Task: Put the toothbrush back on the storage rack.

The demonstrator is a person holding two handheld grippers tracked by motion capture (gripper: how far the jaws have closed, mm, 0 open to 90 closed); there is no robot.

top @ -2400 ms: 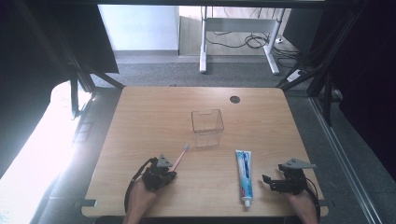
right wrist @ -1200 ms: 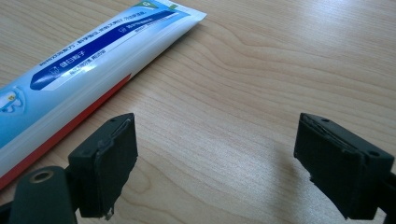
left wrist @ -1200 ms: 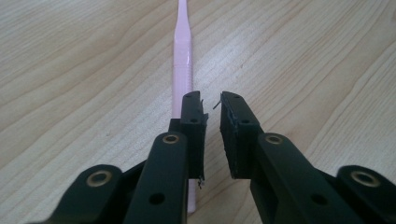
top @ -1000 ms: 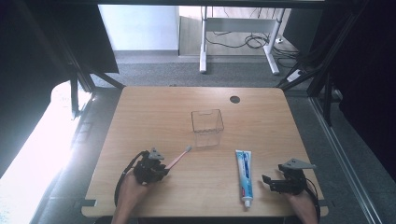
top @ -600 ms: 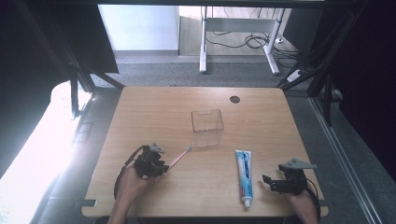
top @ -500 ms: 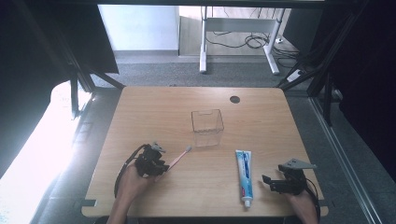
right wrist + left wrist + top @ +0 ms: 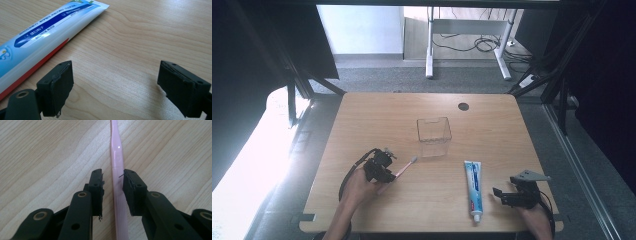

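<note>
**Pink toothbrush sits between the left tongs**

From the high view, the wooden desk [image 7: 377, 120] has a few things on it. A clear box [image 7: 434, 135] stands near the middle. A pink toothbrush [image 7: 404, 167] lies at about 8 o'clock from the box, just beside it, with its brush end pointing toward the box. The left tongs [image 7: 384, 172] are at the handle end of the toothbrush, held in the person's left hand [image 7: 357, 185]. A tube of toothpaste [image 7: 473, 189] lies at about 5 o'clock from the box, with its cap pointing at 6 o'clock. The right tongs [image 7: 498, 194] are at 3 o'clock from the tube, near it but not touching it. A small dark hole [image 7: 463, 106] is in the desk at about 1 o'clock from the box.

In the left gripper view, the toothbrush [image 7: 117, 177] runs straight up toward 12 o'clock between the two black jaws. The right jaw is touching the handle or very nearly so. A thin gap shows between the left jaw and the handle. So the left tongs [image 7: 113, 180] are loose around the toothbrush and do not squeeze it.

In the right gripper view, the right tongs [image 7: 115, 75] are spread wide with bare desk [image 7: 140, 37] between the jaws. The toothpaste [image 7: 45, 32] lies at about 10 o'clock, outside the left jaw.
</note>
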